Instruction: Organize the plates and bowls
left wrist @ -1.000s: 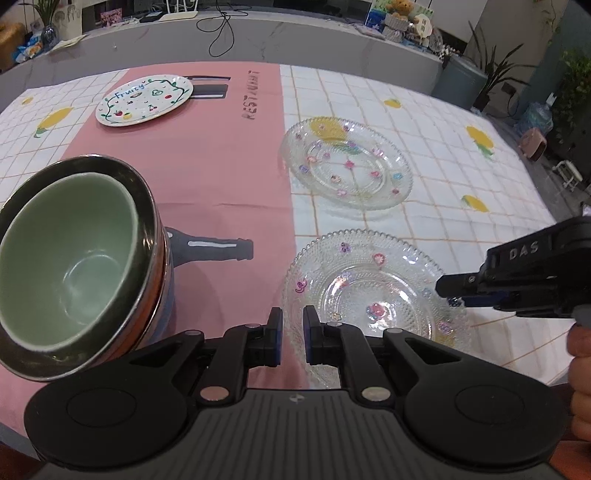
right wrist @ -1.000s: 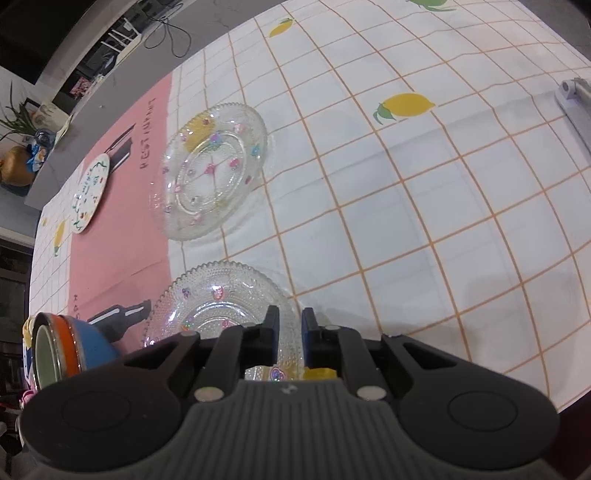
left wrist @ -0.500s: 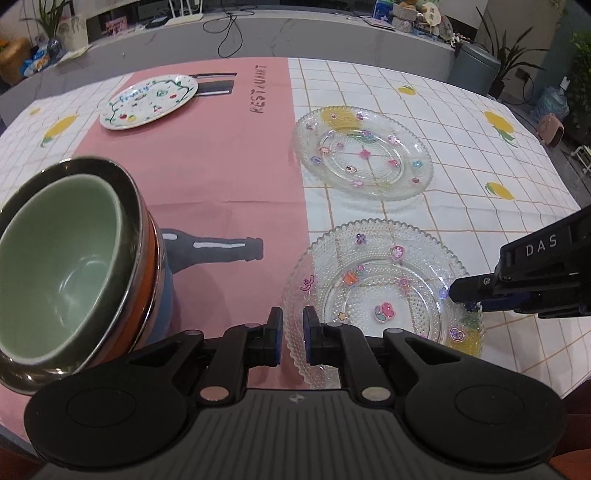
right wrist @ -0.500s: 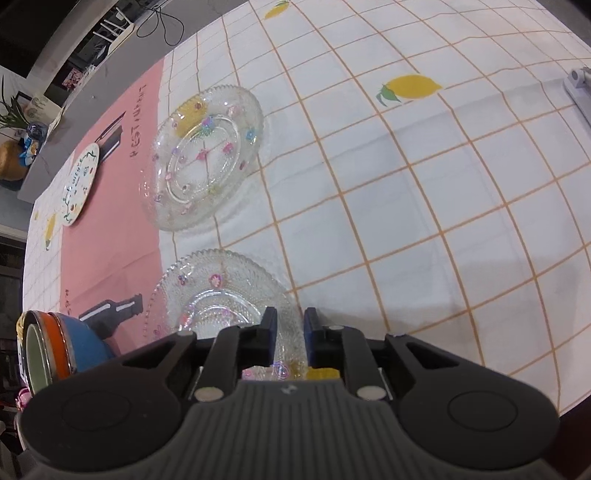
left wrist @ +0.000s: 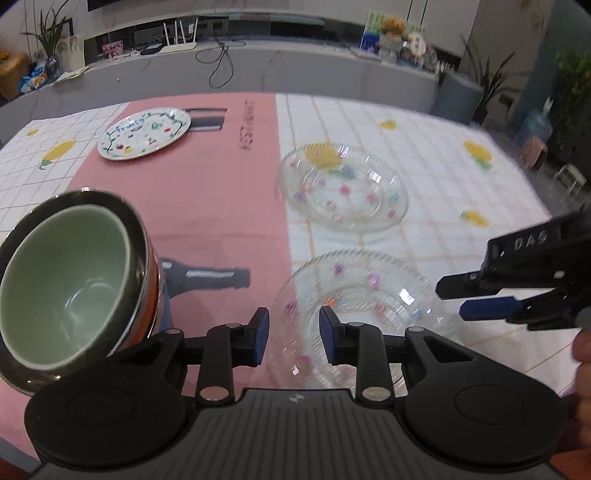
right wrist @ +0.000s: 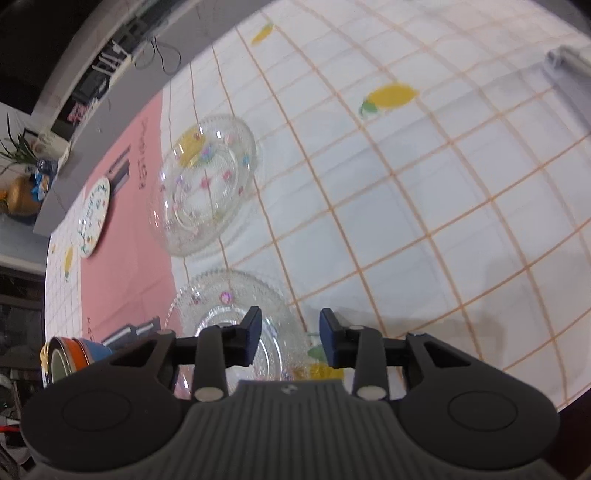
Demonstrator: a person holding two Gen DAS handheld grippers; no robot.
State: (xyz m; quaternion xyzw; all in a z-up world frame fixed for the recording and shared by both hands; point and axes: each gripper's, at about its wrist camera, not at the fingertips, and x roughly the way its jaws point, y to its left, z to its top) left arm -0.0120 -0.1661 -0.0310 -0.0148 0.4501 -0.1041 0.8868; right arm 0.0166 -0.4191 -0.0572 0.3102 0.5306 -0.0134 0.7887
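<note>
Checked cloth covers your worktop (left wrist: 424, 122). Near glass plate (left wrist: 354, 295) sits at the near edge, a second glass plate (left wrist: 343, 188) just behind it, stacked bowls (left wrist: 74, 280) at the near left. Your left gripper (left wrist: 291, 334) and right gripper (right wrist: 290, 338) are opening their fingers, nothing clamped. Looks like a release step; next, probably stack the glass plates.

Home dining room, tablecloth (left wrist: 229, 206), router (left wrist: 180, 38), houseplants (left wrist: 48, 33)
</note>
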